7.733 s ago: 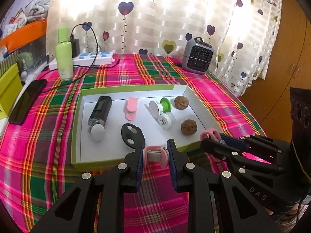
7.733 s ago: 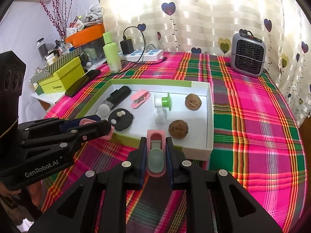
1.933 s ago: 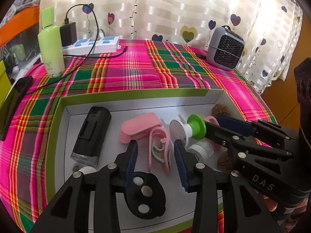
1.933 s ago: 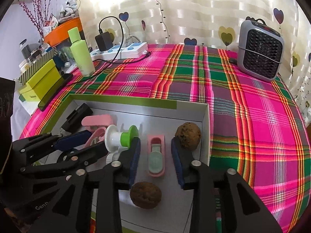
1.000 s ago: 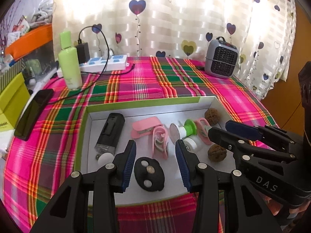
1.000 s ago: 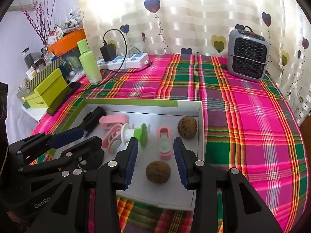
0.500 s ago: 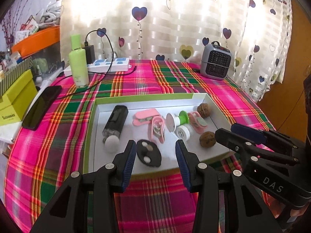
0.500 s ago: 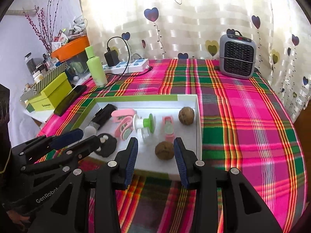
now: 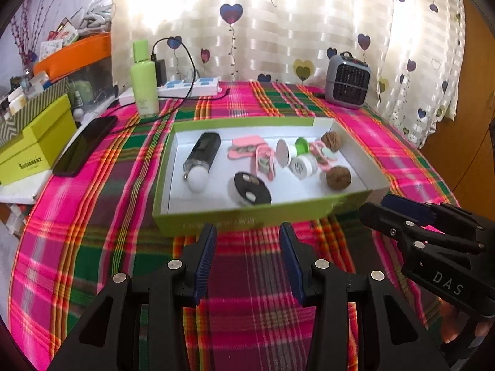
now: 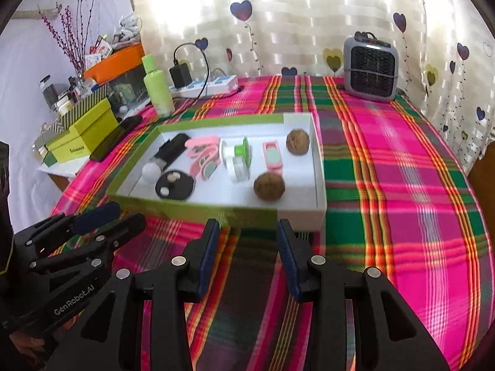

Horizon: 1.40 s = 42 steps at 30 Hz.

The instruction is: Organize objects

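Both tongs parted, nothing held: left gripper (image 9: 247, 249), right gripper (image 10: 247, 241). Tray (image 9: 256, 216) just ahead of both tips, holding pink clips (image 10: 272, 154), walnuts (image 10: 268, 186), black disc (image 9: 250, 187), spool (image 9: 301, 147). Risk: walnuts likely to roll if tray edge bumped; crowded clips prone to snagging.

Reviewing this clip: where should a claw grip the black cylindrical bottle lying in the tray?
Probably across the middle of the black cylindrical bottle, coming from above. It lies flat on the white green-rimmed tray with bare floor on both long sides, so fingers fit there; the round white cap looks more slippery.
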Available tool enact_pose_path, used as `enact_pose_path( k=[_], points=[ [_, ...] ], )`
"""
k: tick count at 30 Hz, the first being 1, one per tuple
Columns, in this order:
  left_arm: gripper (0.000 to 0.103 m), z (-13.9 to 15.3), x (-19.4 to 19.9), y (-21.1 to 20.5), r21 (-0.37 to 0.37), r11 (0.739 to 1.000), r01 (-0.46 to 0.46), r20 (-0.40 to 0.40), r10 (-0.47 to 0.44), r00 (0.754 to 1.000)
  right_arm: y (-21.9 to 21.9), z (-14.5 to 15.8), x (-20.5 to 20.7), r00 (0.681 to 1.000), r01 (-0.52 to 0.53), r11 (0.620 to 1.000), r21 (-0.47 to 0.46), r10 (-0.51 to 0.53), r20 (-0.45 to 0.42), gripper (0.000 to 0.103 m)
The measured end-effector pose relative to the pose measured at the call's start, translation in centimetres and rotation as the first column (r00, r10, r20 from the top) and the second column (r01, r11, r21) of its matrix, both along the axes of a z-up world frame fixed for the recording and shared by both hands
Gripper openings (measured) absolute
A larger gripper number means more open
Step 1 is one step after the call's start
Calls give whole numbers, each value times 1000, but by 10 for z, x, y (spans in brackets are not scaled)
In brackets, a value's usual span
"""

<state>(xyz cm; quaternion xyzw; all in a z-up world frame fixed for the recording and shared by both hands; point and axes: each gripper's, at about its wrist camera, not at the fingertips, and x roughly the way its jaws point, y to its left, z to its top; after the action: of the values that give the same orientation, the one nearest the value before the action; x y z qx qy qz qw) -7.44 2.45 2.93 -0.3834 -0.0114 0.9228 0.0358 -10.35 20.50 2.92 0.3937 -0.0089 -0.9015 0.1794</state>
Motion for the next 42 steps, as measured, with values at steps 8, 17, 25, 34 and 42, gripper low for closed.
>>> enact_pose_path(
  k=[8, 17, 25, 34, 42],
  points=[
    [41, -17, 1, -5, -8, 1000, -30, 61, 31, 998, -2, -17, 5, 999, 12, 999, 32, -13, 52, 39],
    [41, -25, -7, -8, -22, 998, -63, 93, 65, 994, -3, -26, 0, 998, 24, 997, 78, -29, 63, 39],
    [53, -26, -11, -3, -35, 998, -47, 102, 50, 993, -6, -27, -2, 997, 46, 990, 135, -53, 53, 40],
    [58, -27, -12, 0, -47, 998, -37, 106, 42, 993, -5, -27, -3, 997, 55, 989, 139, -63, 52, 40],
    [65, -27, -14, 3, -51, 998, -28, 109, 33, 993, -5, -27, -3, 997, 55, 988, 145, -63, 52, 40]
  ],
)
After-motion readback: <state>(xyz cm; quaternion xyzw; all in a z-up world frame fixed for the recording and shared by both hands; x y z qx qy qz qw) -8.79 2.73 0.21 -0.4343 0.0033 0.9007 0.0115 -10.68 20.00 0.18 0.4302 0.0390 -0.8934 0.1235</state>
